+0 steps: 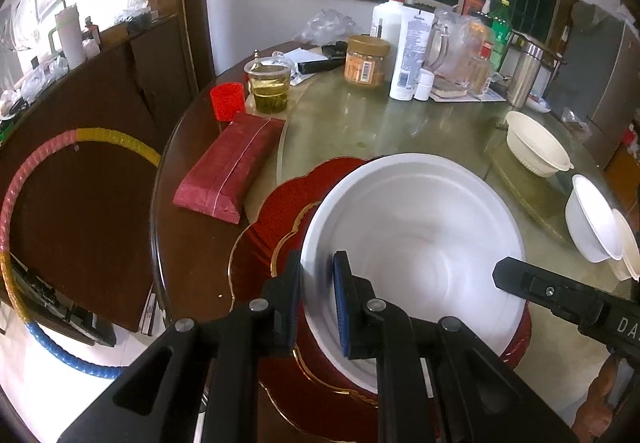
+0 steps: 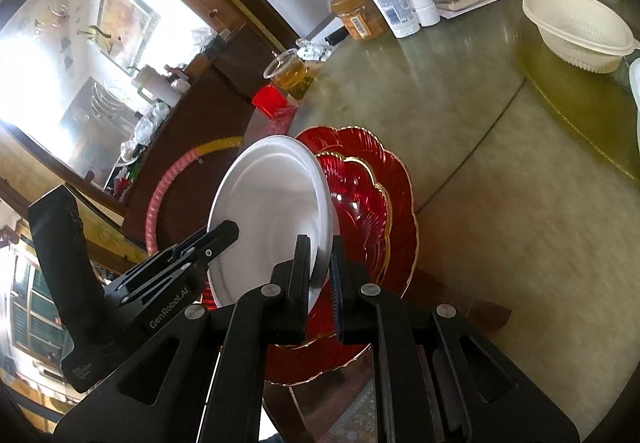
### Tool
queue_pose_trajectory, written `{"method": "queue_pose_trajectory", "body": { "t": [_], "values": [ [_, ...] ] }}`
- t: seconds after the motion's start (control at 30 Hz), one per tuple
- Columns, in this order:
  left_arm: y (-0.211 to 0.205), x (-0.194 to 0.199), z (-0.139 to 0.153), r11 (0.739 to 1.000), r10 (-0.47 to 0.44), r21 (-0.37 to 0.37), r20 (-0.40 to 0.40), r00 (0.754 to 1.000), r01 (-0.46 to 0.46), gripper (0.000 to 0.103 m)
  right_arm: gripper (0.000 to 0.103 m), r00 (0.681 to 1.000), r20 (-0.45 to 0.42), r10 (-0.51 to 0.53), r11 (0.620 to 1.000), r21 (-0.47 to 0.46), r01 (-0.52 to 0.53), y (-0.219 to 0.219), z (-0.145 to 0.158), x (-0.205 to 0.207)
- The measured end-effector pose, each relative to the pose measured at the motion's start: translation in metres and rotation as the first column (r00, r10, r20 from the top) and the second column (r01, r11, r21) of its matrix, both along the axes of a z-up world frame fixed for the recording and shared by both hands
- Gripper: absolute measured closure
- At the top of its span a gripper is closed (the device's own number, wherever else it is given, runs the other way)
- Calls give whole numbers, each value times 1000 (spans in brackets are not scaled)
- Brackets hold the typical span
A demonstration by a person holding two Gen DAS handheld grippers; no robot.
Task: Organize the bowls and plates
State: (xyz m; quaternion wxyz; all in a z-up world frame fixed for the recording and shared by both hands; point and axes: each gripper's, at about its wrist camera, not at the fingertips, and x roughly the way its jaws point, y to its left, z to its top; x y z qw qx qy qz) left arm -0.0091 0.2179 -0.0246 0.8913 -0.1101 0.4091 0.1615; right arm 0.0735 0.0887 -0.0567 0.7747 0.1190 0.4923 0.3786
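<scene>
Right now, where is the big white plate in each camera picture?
Left wrist view: the white plate fills the lower middle, over the red plates.
Right wrist view: the white plate is tilted, left of centre.
Shared landmark: the cream bowl, at the right in both.

Left gripper [image 1: 318, 275] jaws clamped on white plate [image 1: 416, 243] rim at 7 o'clock; right gripper [image 1: 520, 279] on rim at 4 o'clock. Plate above stacked red plates [image 1: 276, 227] on worktop [image 1: 192, 255]. Cream bowl [image 1: 534, 145] at 2 o'clock, white bowls [image 1: 592, 219] at 3 o'clock. Red packet [image 1: 228, 167] at 10 o'clock.
</scene>
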Motion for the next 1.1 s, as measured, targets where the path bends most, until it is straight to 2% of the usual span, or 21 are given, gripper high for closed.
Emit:
{"method": "queue_pose_trajectory", "body": {
  "t": [0.2,0.4,0.57,0.73,0.8,0.93,0.97,1.0,1.03,1.07,1.1],
  "values": [
    [1,1,-2,1000,4,-2,-10,1000,-4,89,94,1000,-16,-2,1000,-19,2,4,-3,1],
    [2,1,-3,1000,7,-1,-13,1000,-7,88,93,998,-67,-6,1000,-7,5,3,-10,6],
    [3,2,-3,1000,9,-10,-15,1000,-10,88,93,998,-64,-8,1000,-10,7,4,-10,4],
    [3,2,-3,1000,7,-12,-12,1000,-7,82,92,998,-62,-1,1000,-20,0,6,-10,5],
    [3,2,-1,1000,8,-11,-4,1000,-8,65,92,998,-65,4,1000,-24,-6,6,-9,5],
    [-2,-5,14,998,27,52,60,998,-30,58,92,1000,-27,-5,1000,-9,4,1,2,5],
    [-3,-8,19,998,28,52,87,996,-33,51,85,1000,-11,-15,1000,-6,15,-3,7,5],
    [-3,-11,25,998,31,53,120,992,-37,37,77,1000,8,-29,1000,2,29,-7,12,5],
    [-5,-14,31,997,37,57,152,988,-47,30,57,999,28,-45,999,17,45,-12,18,4],
    [-6,-17,37,996,47,67,189,981,-60,22,41,996,53,-67,997,34,66,-17,24,2],
    [-8,-24,46,994,58,81,245,968,-80,22,37,992,82,-92,995,51,88,-23,31,0]
  ]
}}
